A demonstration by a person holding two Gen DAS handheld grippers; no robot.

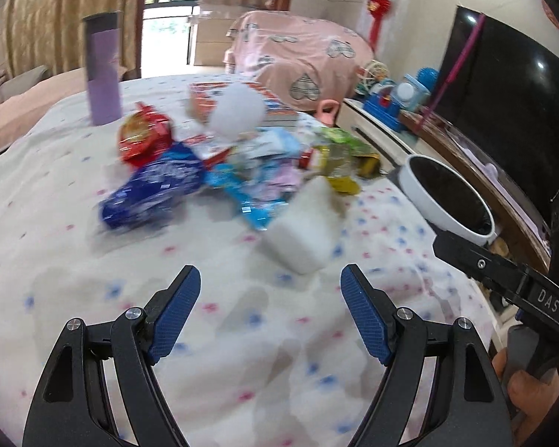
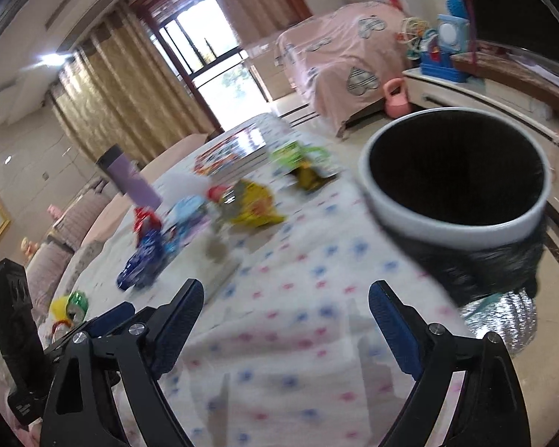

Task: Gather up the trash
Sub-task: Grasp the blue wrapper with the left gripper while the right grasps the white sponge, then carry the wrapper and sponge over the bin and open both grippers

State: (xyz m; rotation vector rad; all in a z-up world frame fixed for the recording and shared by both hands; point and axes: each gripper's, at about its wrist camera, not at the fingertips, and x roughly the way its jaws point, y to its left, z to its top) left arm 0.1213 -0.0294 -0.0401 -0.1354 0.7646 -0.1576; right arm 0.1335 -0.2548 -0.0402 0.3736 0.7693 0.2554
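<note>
1. Seen from the left wrist, the left gripper [image 1: 270,283] hangs over a dotted cloth [image 1: 242,335], its blue pads wide apart with nothing between them. Ahead, a heap of wrappers [image 1: 220,171] lies on the cloth, a blue packet [image 1: 149,193] nearest on the left and a red one [image 1: 143,138] behind it. A white block [image 1: 302,231], blurred, lies just right of the heap. A purple bottle [image 1: 102,70] stands upright at the back left. The bin [image 1: 447,197], white-rimmed and dark inside, sits at the cloth's right edge. Part of the other tool juts in at far right, a hand [image 1: 525,391] below it.

2. Seen from the right wrist, the right gripper [image 2: 285,298] also stands wide open and empty above the cloth [image 2: 298,335]. The bin [image 2: 454,223], lined with a black bag, is close on the right, its mouth open. The wrappers [image 2: 212,216] lie scattered to the left, well apart from the bin. The bottle [image 2: 130,178] stands beyond them.
</note>
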